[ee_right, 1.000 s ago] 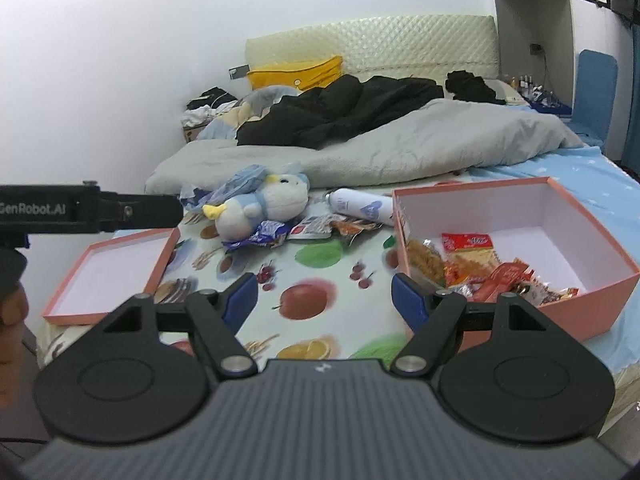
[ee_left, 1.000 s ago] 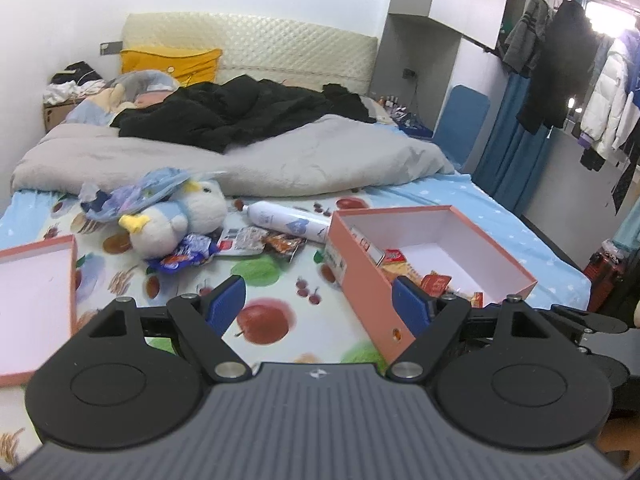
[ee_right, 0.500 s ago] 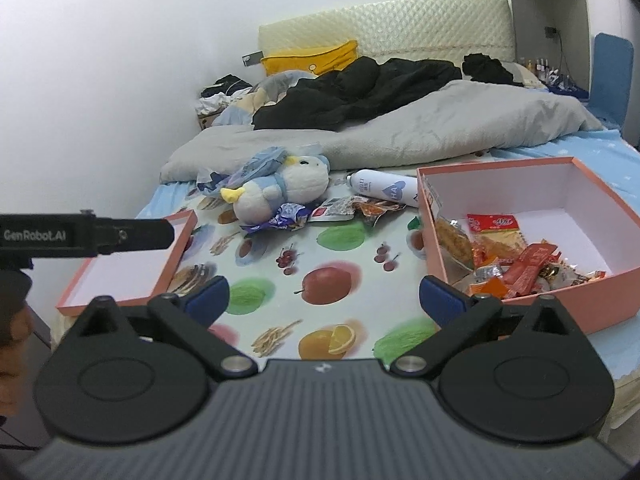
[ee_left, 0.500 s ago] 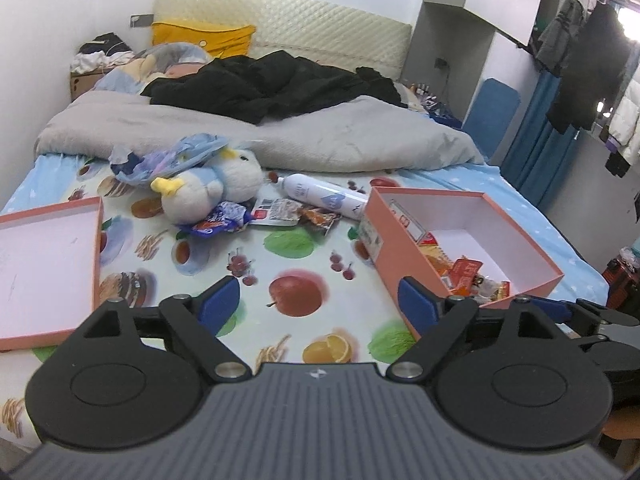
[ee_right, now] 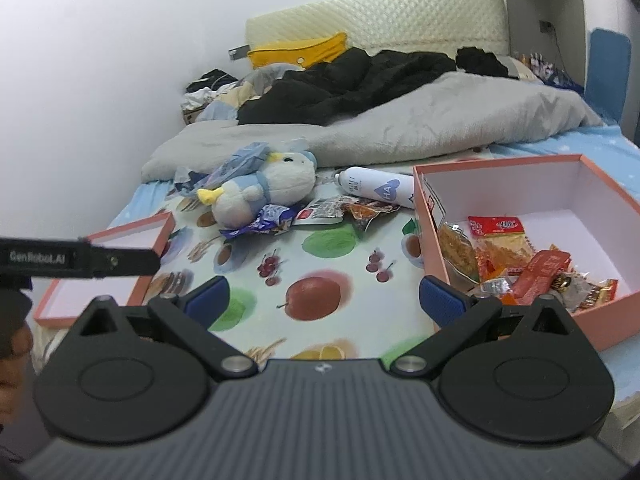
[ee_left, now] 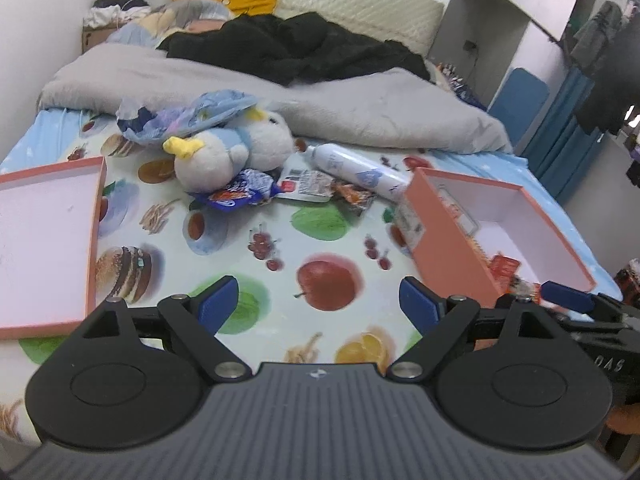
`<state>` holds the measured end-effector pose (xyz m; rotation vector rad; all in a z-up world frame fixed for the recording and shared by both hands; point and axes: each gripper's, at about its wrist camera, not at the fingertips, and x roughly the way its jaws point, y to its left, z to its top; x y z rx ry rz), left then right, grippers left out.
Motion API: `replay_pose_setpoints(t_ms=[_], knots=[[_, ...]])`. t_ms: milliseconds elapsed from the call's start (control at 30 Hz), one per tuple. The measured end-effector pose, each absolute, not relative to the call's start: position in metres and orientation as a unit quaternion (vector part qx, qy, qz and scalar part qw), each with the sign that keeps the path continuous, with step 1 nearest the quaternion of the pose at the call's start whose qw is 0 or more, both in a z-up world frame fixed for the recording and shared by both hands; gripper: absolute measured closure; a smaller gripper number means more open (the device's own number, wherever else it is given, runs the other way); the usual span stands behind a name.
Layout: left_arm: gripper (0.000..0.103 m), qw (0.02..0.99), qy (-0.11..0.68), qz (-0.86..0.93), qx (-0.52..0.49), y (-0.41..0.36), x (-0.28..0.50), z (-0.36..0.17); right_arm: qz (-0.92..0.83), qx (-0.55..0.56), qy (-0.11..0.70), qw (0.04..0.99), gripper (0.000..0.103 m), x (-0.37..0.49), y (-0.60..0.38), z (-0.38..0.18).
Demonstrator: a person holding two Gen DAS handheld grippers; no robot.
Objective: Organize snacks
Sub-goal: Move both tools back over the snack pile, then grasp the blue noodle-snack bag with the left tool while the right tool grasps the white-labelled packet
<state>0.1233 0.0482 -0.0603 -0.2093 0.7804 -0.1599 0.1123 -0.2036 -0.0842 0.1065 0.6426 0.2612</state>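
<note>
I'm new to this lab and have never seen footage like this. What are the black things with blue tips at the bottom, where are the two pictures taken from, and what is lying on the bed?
There is no robot here: a person carries one hand-held two-finger gripper in each hand, with a wide-angle camera on each looking along its fingers. One picture comes from the left gripper, the other from the right gripper. Both stand open and hold nothing; the right one's jaws have just been opening.

On the fruit-print sheet lie a plush bird, a white bottle on its side and a few loose snack packets. To the right stands a pink box with snacks already in it; its lid lies open side up on the left.
</note>
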Motion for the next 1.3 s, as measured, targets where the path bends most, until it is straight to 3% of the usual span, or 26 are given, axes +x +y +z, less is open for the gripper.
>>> replay_pose_setpoints(t_ms=[333, 633, 833, 1033, 1200, 1300], knots=[[0.013, 0.909, 0.402, -0.04, -0.106, 0.078, 0.213, -0.12, 0.142, -0.001, 0.338, 0.93, 0.002, 0.201, -0.182, -0.117], [0.013, 0.914, 0.403, -0.05, -0.001, 0.093, 0.324, -0.18, 0.172, -0.119, 0.346, 0.915, 0.008, 0.309, -0.132, -0.164], [0.013, 0.899, 0.427, -0.09, 0.035, 0.096, 0.376, -0.203, 0.198, -0.22, 0.371, 0.88, 0.025, 0.377, -0.105, -0.194], [0.014, 0.893, 0.43, -0.108, 0.07, 0.089, 0.399, -0.212, 0.213, -0.314, 0.397, 0.835, 0.025, 0.411, -0.092, -0.22], [0.014, 0.888, 0.443, -0.105, 0.067, 0.088, 0.411, -0.229, 0.222, -0.321, 0.411, 0.824, 0.036, 0.427, -0.091, -0.235], [0.026, 0.885, 0.45, -0.104, 0.056, 0.091, 0.412, -0.241, 0.226, -0.325, 0.409, 0.822, 0.041, 0.429, -0.089, -0.24]])
